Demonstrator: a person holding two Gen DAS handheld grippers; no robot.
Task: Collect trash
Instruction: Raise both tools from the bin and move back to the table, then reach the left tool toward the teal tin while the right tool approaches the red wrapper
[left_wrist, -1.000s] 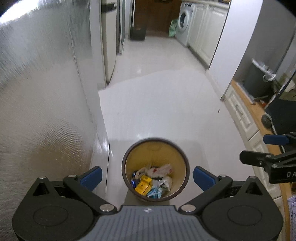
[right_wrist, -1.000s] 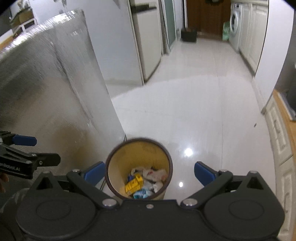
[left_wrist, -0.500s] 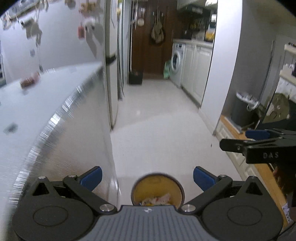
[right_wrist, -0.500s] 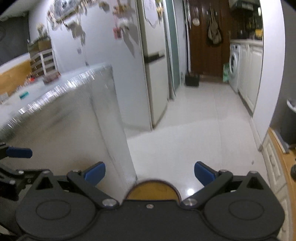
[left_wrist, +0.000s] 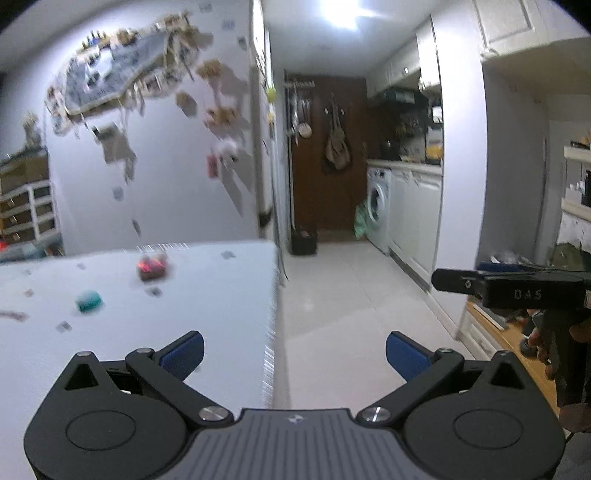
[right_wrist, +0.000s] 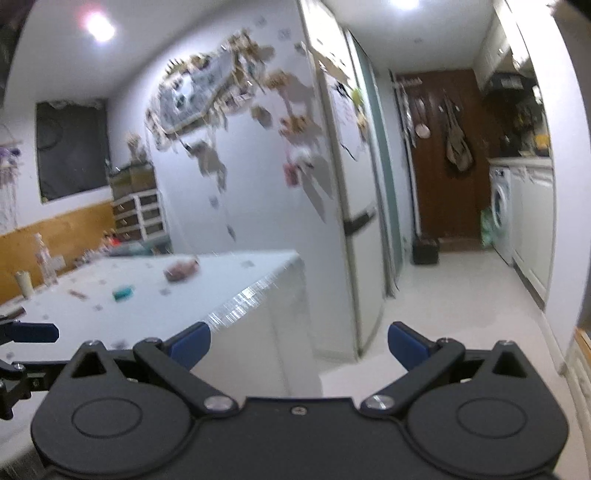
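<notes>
Both claws are held level, facing down the kitchen. The left claw (left_wrist: 294, 353) is spread wide and empty, as is the right claw (right_wrist: 299, 345). On the white counter (left_wrist: 207, 295), blurred, lie a crumpled reddish wrapper (left_wrist: 151, 268) and, nearer, a small teal scrap (left_wrist: 88, 300), well apart from both claws.

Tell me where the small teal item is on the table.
The teal item lies on the white table, left in both wrist views, nearer the cameras than the reddish crumpled piece and to its left.
</notes>
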